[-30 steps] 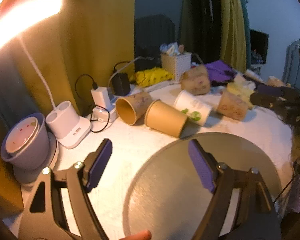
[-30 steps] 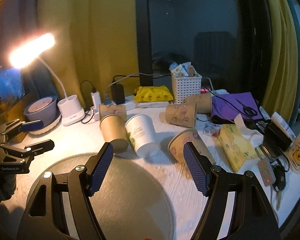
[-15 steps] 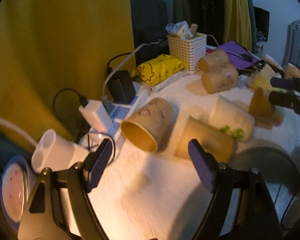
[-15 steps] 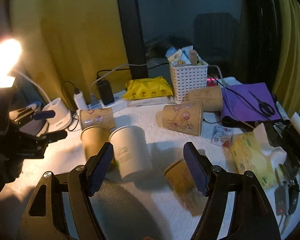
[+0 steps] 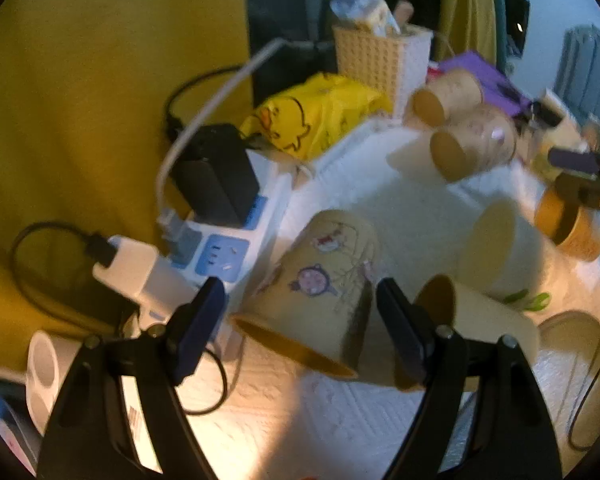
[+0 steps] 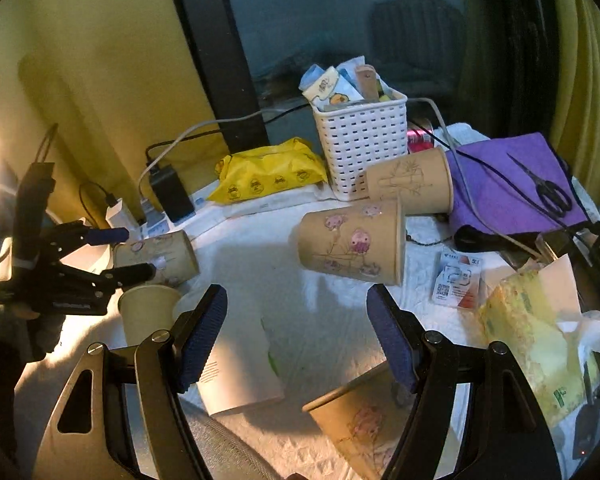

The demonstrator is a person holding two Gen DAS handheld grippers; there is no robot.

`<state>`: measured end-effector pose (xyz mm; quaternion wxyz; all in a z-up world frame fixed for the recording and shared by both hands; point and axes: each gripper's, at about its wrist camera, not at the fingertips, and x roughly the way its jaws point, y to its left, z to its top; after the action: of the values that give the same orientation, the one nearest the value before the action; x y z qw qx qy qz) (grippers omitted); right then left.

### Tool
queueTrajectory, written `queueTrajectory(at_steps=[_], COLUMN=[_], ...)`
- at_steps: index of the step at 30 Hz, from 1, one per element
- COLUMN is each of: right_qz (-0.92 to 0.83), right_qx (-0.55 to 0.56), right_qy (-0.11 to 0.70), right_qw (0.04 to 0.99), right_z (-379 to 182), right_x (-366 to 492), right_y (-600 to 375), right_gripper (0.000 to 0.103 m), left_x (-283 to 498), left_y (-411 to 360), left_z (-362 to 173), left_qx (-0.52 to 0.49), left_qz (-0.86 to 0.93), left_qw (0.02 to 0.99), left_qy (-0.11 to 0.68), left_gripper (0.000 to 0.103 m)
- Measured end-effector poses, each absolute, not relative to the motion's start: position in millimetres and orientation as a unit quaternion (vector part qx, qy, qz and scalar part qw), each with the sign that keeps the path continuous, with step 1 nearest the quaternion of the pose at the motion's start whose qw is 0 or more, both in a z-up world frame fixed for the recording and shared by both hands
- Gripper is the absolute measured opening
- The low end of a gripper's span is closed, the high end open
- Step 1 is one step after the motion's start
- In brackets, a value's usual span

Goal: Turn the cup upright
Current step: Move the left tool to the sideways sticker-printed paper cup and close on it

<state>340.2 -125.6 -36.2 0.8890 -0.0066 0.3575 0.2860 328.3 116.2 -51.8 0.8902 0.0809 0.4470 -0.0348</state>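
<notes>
Left gripper (image 5: 296,316) gapes wide around a cartoon-printed cup (image 5: 320,292) lying on its side, mouth toward 6 o'clock, unclamped; right gripper (image 6: 296,340) spread wide, holding nothing; power strip (image 5: 224,248) at 10 o'clock.

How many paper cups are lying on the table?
6: two by the basket, one between the left gripper's fingers, plain brown, white, one nearest.

Cartoon cup (image 5: 324,280) lies btwn left hand-held gripper (image 5: 296,320) fingers — power strip (image 5: 228,248) just left.
</notes>
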Motion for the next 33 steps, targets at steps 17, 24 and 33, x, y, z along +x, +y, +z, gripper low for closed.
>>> queueTrajectory(at_steps=[17, 24, 33], right_qz=[0.289, 0.290, 0.291], right_qx=[-0.003, -0.003, -0.012], right_qy=[0.353, 0.337, 0.315], right_qw=[0.890, 0.896, 0.903], right_z=[-30.6, -16.1, 6.6], right_x=[328.6, 312.9, 272.5], right_y=[-133.0, -137.4, -149.8], right_gripper=[0.075, 0.075, 0.075], left_x=[347.4, 333.0, 278.4], left_y=[124.3, 116.4, 94.1], left_z=[-57.0, -33.5, 10.1], left_qx=[0.051, 0.049, 0.048], left_qz=[-0.060, -0.060, -0.081], left_qw=[0.869, 0.881, 0.905], left_qy=[0.489, 0.466, 0.414], left_gripper=[0.059, 0.060, 0.060])
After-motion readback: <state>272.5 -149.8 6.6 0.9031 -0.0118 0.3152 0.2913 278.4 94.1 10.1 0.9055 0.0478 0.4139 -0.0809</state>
